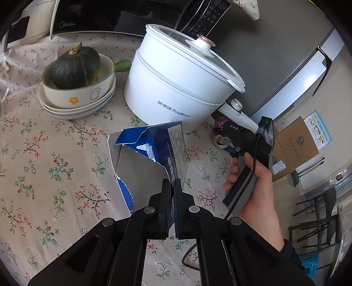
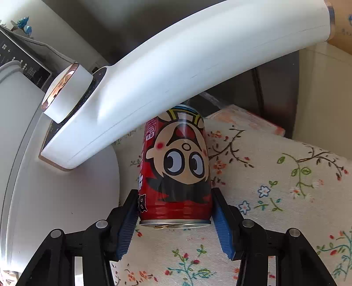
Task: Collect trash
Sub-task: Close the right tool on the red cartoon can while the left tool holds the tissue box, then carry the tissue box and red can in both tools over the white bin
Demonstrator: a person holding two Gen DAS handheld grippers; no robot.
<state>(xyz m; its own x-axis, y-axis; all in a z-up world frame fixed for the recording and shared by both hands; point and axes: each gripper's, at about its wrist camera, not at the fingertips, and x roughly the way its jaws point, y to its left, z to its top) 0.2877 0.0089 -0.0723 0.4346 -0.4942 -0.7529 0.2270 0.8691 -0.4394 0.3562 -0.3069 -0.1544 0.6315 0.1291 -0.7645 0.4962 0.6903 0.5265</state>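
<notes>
A torn blue and white carton (image 1: pixel 151 151) hangs over the floral tablecloth, and my left gripper (image 1: pixel 172 183) is shut on its lower edge. A red cartoon drink can (image 2: pixel 176 167) lies on its side on the cloth under the white pot handle (image 2: pixel 176 66), its pull-tab end facing the camera. My right gripper (image 2: pixel 175 192) has its blue pads (image 2: pixel 126 233) pressed against both sides of the can. In the left wrist view a hand holds the right gripper (image 1: pixel 221 134) at the can (image 1: pixel 220 122) near the table's right edge.
A white electric pot (image 1: pixel 182 83) with a glass lid stands just behind the carton. To its left a green squash (image 1: pixel 76 66) sits in a bowl on stacked plates (image 1: pixel 72 107). A dark appliance (image 1: pixel 105 19) lines the back. Cardboard boxes (image 1: pixel 297 145) and a chair (image 1: pixel 316 222) stand beyond the table.
</notes>
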